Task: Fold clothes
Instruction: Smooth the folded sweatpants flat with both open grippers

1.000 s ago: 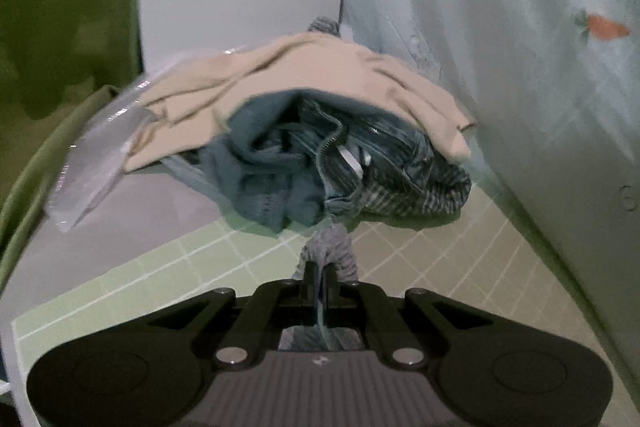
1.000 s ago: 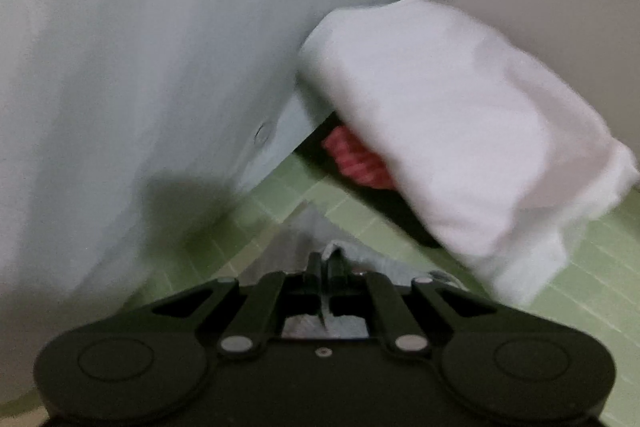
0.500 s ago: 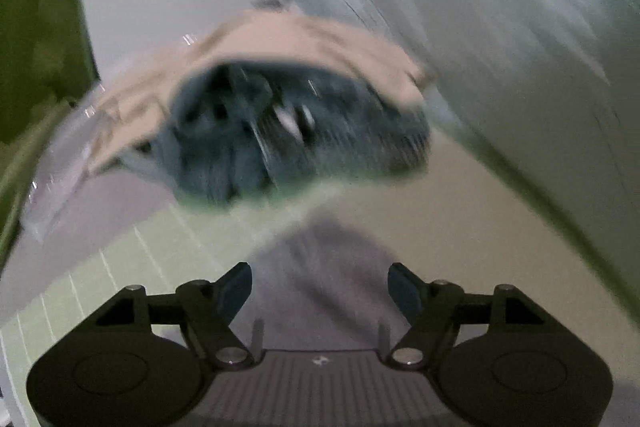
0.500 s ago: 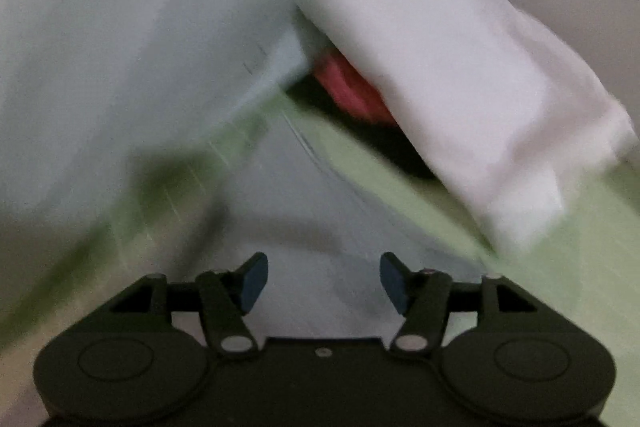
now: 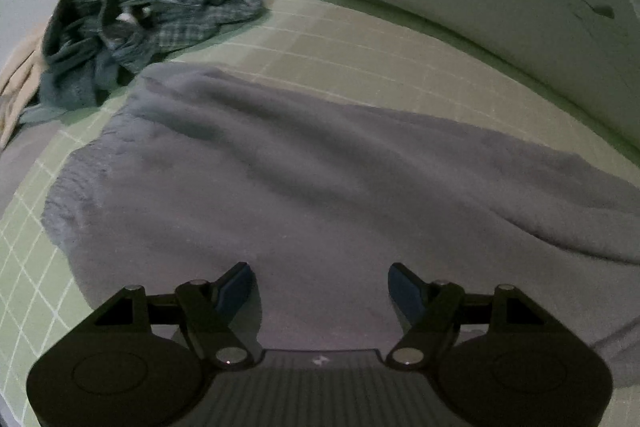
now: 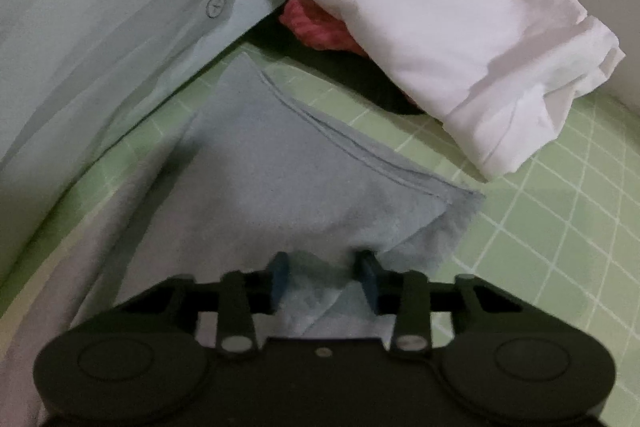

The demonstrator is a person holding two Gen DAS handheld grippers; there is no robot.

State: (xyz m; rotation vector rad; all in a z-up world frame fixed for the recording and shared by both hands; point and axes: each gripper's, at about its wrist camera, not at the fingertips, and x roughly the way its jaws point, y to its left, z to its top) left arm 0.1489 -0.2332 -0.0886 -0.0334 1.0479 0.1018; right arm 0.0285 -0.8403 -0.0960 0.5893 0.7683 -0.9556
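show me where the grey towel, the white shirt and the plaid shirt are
grey towel (image 5: 320, 187), left wrist view, middle of the spread cloth.
white shirt (image 6: 440, 27), right wrist view, top of the folded bundle.
plaid shirt (image 5: 180, 23), left wrist view, checked fabric in the pile.

One grey towel (image 5: 304, 179), two clothes piles (image 5: 132, 15) (image 6: 440, 27), one mat (image 5: 360, 55)
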